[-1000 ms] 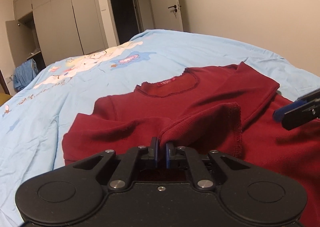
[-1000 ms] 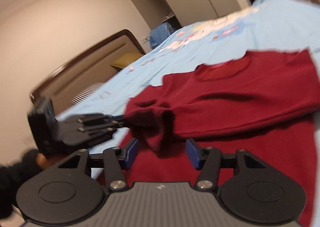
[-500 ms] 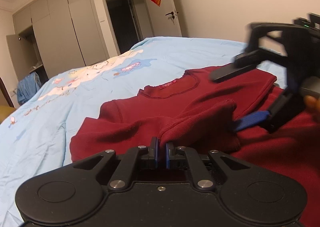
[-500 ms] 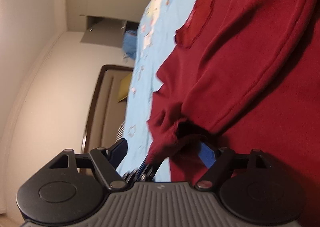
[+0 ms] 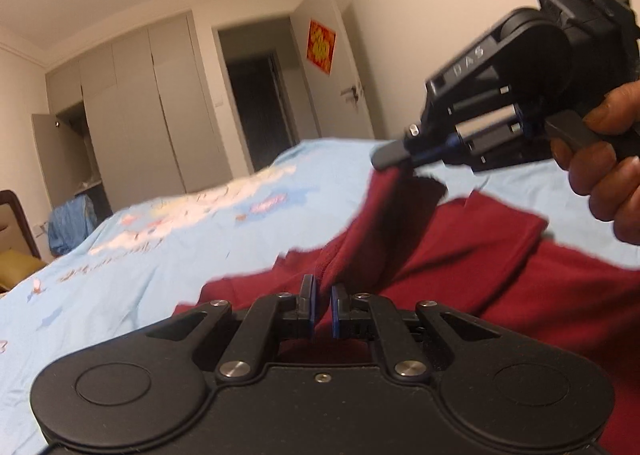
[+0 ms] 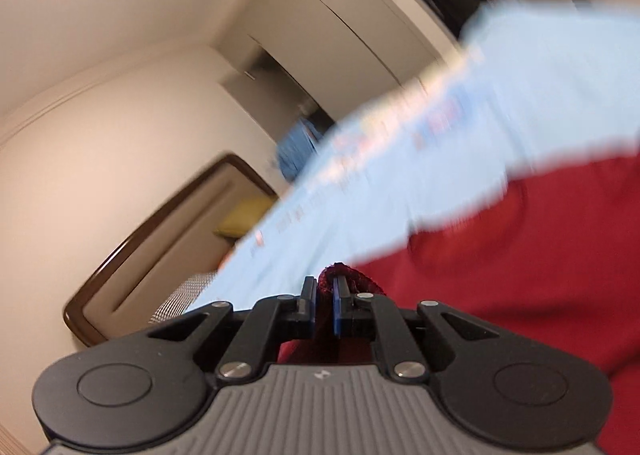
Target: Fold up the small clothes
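Dark red knit top (image 5: 460, 251) on the pale blue printed bedsheet (image 5: 140, 255) looks soft and limp — likely to sag between holds. Left gripper (image 5: 321, 305) and right gripper (image 6: 324, 305) each pinch a fold of it — hems seem the surest grip.

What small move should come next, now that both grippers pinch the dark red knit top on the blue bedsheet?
Probably carry the pinched fabric across and lay it flat on the dark red knit top. The left gripper and right gripper are both shut on cloth, and the fabric between them hangs raised off the light blue bedsheet.
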